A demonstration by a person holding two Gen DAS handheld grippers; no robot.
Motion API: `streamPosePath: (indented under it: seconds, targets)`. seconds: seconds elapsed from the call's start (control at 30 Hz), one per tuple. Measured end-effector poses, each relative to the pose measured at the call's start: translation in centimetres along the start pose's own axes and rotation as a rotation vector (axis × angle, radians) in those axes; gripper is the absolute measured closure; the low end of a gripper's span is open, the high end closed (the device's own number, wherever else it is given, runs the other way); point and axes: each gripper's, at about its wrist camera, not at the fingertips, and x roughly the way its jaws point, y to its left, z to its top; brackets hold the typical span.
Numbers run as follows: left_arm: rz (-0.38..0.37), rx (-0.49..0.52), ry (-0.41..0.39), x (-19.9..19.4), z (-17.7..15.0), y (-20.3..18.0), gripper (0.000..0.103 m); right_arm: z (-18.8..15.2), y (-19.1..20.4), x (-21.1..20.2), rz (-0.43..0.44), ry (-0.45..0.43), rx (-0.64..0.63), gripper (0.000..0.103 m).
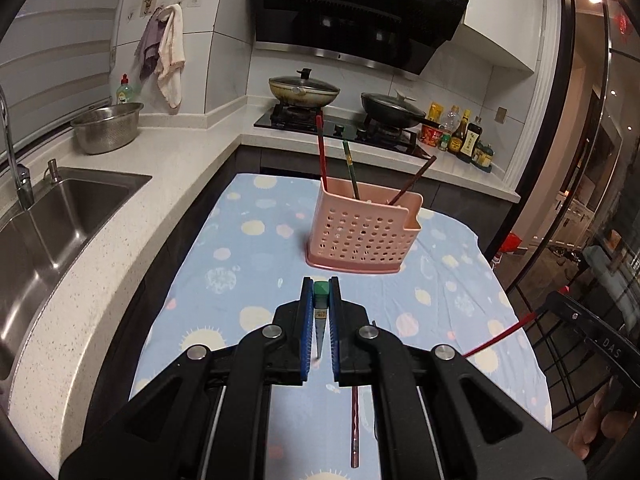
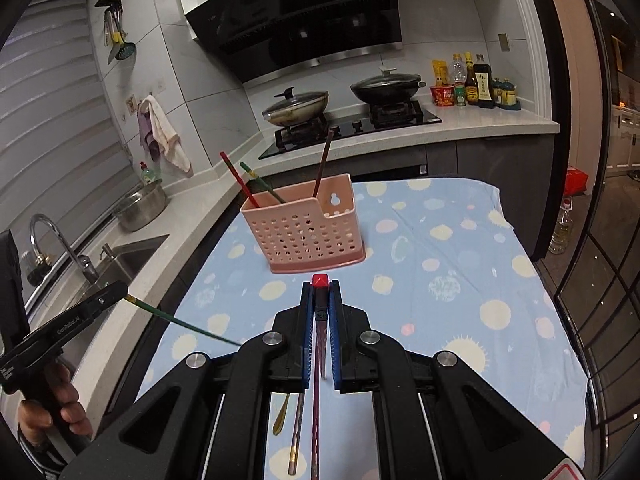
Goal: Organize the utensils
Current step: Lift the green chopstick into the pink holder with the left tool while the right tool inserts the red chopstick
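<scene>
A pink perforated utensil holder [image 1: 364,236] [image 2: 304,228] stands on the blue patterned cloth [image 1: 248,264]. In it lean a red [image 1: 321,152], a green [image 1: 351,170] and a brown chopstick [image 1: 412,180]. My left gripper [image 1: 320,285] hovers just short of the holder, shut on a green chopstick [image 1: 320,289]; the right wrist view shows that stick [image 2: 180,322] sloping down from it. My right gripper [image 2: 320,286] is shut on a red chopstick [image 2: 320,280], which slants across the left wrist view [image 1: 500,336]. A brown chopstick [image 1: 355,428] and a gold spoon [image 2: 280,416] lie on the cloth below.
To the left is a steel sink [image 1: 60,216] with a tap [image 1: 16,168] and a steel bowl [image 1: 107,126]. Behind the table stands a hob with two lidded pans [image 1: 304,90] [image 1: 390,110] and sauce bottles [image 1: 464,136]. A hand [image 2: 60,404] holds the left gripper's grip.
</scene>
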Motion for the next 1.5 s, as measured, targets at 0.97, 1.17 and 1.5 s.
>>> streamPosePath:
  seconds: [0.97,1.17,1.5]
  targets:
    - [-0.054,0.061,-0.207,3.2,14.9,-3.8,0.096,13.8,2.9,4.8,0.061,-0.191,-0.017,0.096]
    - [-0.052,0.062,-0.252,4.6,18.8,-4.3,0.096,17.5,3.4,7.4,0.067,-0.229,-0.014,0.096]
    - [-0.029,0.074,-0.251,9.5,20.9,-4.2,0.096,20.5,3.3,12.4,0.059,-0.221,-0.001,0.096]
